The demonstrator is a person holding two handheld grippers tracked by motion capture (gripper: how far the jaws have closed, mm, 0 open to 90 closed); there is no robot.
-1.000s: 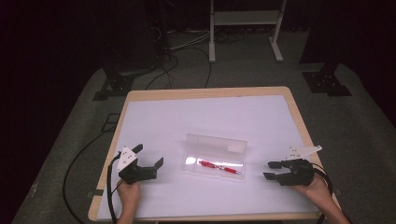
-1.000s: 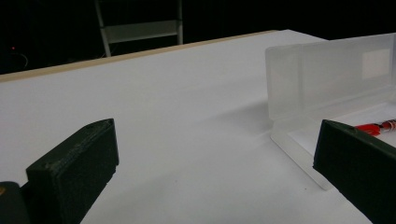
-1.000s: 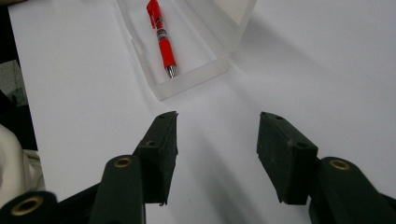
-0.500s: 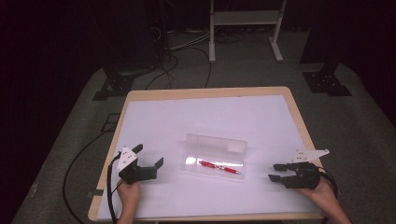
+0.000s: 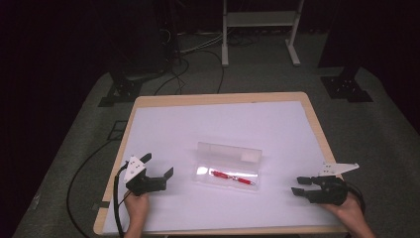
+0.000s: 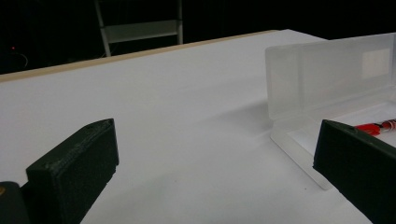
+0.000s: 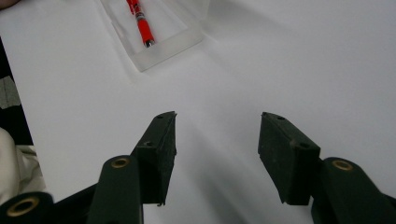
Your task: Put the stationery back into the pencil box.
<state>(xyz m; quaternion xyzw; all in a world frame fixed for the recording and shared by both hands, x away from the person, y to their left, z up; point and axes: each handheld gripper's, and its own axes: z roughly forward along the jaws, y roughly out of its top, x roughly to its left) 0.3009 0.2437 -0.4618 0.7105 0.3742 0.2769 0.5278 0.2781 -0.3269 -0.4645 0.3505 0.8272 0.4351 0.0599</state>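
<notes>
At the near edge, right gripper (image 5: 300, 186): held low over the white table (image 5: 223, 129) at its right side, jaws apart with nothing between them, as is seen in the right gripper view (image 7: 217, 137).
At the near edge, left gripper (image 5: 157, 167): held at the table's left side, jaws wide apart and empty; in the left gripper view (image 6: 210, 172) the bare tabletop is seen between them.
Case: a clear plastic pencil case (image 5: 228, 166) is laid open near the table's middle, between the two grippers, with its lid stood up on the far side.
Pen: a red pen (image 5: 233, 177) is lain flat in the case's tray, apart from both grippers.
Long axis: the pen is laid roughly across the table, left to right, along the case's length, tilted slightly toward the near edge at its right end.
Direction from the claws: the pen is found inward from each gripper, rightward of the left one and leftward of the right one.
Nearer hand: the left gripper is judged slightly nearer the case; the difference is small.
</notes>
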